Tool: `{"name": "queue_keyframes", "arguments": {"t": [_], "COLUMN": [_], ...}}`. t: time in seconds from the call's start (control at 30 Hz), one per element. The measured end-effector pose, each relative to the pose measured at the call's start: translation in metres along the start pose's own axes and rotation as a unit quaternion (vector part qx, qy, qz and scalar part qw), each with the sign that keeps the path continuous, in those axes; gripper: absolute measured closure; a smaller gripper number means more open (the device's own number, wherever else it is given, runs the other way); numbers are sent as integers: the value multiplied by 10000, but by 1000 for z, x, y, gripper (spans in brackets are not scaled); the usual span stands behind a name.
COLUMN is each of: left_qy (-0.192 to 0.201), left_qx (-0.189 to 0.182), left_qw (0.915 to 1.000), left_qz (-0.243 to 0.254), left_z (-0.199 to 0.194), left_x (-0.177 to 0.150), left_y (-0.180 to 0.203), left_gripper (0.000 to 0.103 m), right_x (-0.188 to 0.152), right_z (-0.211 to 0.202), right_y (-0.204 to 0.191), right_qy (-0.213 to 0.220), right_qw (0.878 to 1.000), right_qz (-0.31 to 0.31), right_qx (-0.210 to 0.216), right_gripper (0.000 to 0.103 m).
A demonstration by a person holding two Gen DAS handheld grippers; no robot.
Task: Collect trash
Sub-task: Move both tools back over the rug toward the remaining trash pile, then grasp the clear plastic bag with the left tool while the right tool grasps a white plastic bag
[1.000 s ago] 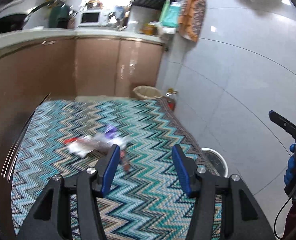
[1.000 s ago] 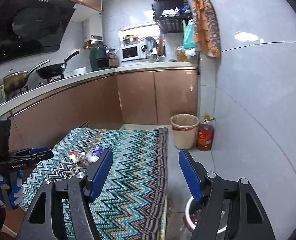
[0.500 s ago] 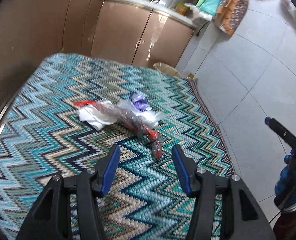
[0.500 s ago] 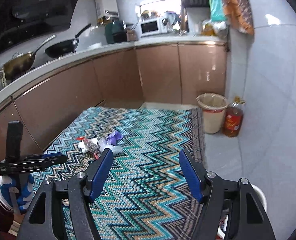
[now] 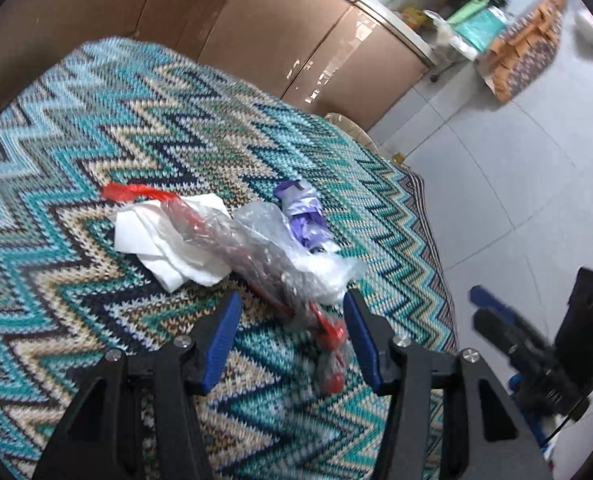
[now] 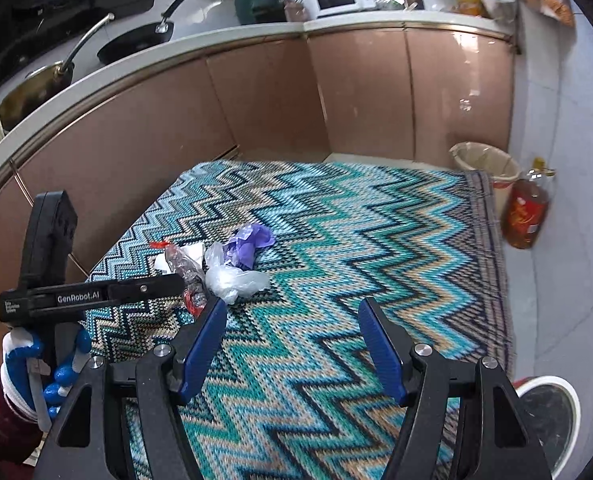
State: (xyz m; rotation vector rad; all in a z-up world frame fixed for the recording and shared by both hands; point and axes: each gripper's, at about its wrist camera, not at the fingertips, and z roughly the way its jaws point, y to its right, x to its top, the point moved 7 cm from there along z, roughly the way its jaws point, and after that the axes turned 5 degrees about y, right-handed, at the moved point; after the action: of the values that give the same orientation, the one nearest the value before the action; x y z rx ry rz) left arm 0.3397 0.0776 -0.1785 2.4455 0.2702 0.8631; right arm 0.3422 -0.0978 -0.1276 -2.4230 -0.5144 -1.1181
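Observation:
A small heap of trash lies on the zigzag rug (image 5: 96, 128): a white tissue (image 5: 168, 240), a crinkled clear wrapper with red ends (image 5: 256, 260), a purple plastic piece (image 5: 306, 216) and a clear bag (image 5: 330, 270). My left gripper (image 5: 291, 304) hangs open just over the heap, with the wrapper's red end lying between its blue pads, untouched. In the right wrist view the same heap (image 6: 224, 268) sits ahead and left. My right gripper (image 6: 292, 308) is open above bare rug to the right of the heap. The left gripper (image 6: 178, 282) reaches in from the left there.
Brown cabinet doors (image 6: 256, 108) curve round the rug's far and left sides. A lined waste bin (image 6: 488, 168) and an amber oil bottle (image 6: 524, 216) stand in the far right corner. A white-rimmed round container (image 6: 552, 412) sits on the tiles at near right. A gloved hand (image 6: 20, 368) holds the left gripper.
Both grippers have dropped and moved toward the heap, which now looks much bigger. The left gripper has rolled and come over the wrapper's near end. Neither jaw opening has changed.

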Motion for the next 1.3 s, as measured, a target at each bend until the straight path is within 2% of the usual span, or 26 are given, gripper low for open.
{"name": "queue_keyframes", "arguments": {"t": [0.07,0.13,0.23,0.43,0.67,0.77,0.83,1.0,1.3], "left_qy": [-74,-151,-231,-185,-61,-51,-55,-45,115], "left_qx": [2,-13,-150,-296,-358,-361,-376,-408,-418], "left_qw": [9998,9993,9976,9971,9982,9985,9984,9985,9990], "left_qz": [-183,-337,-637,-671,-481,-417,-422,-371,-120], "left_z": [8,14,21,22,17,13,11,-5,-47], "left_x": [0,0,-2,-5,-11,-15,-17,-28,-43], "left_y": [-6,-14,-24,-27,-27,-24,-23,-21,-9], "left_gripper": [54,65,75,85,88,88,88,88,89], "right_x": [1,0,-1,-7,-11,-11,-11,-11,-22], "right_z": [12,28,49,84,109,110,110,102,53], "right_y": [-3,-7,-10,-15,-22,-24,-26,-36,-50], "right_qy": [-75,-170,-291,-517,-679,-667,-660,-581,-432], "right_qw": [9999,9996,9988,9934,9875,9864,9860,9873,9907], "right_qz": [-34,-51,21,441,664,695,683,523,236], "right_qx": [84,201,392,922,1257,1334,1374,1385,1269], "right_gripper": [37,37,37,47,54,66,79,98,100]}}
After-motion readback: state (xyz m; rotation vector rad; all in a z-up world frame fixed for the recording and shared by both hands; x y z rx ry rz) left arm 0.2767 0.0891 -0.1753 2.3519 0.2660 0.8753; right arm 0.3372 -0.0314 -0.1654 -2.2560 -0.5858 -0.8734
